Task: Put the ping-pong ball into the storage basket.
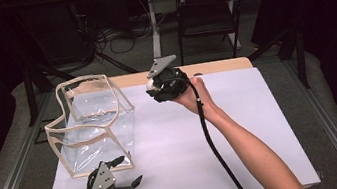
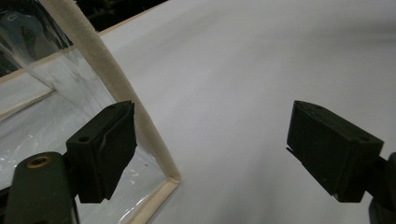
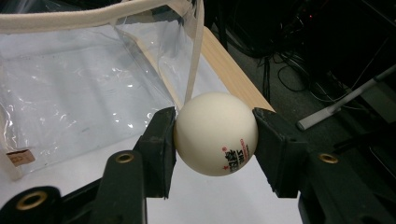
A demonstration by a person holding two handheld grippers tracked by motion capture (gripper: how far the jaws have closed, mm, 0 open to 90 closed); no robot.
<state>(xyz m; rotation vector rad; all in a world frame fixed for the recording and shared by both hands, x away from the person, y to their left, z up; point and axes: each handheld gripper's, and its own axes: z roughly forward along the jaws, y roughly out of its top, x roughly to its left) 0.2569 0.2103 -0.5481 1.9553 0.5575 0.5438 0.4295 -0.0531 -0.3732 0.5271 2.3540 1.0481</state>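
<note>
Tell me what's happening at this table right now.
A person holds a hand-held gripper in each hand. The right hand-held gripper, raised near the table's far edge, is shut on a white ping-pong ball. The left hand-held gripper sits open near the front corner of a clear plastic bag with cream trim, which stands open on the white table.

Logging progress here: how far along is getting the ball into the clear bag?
Done: the white table-tennis ball is gripped by the right gripper, lifted beside the clear plastic bag with cream trim. In hand: carrying it. Left: dropping it inside; the left gripper is open by the bag's near corner.
</note>
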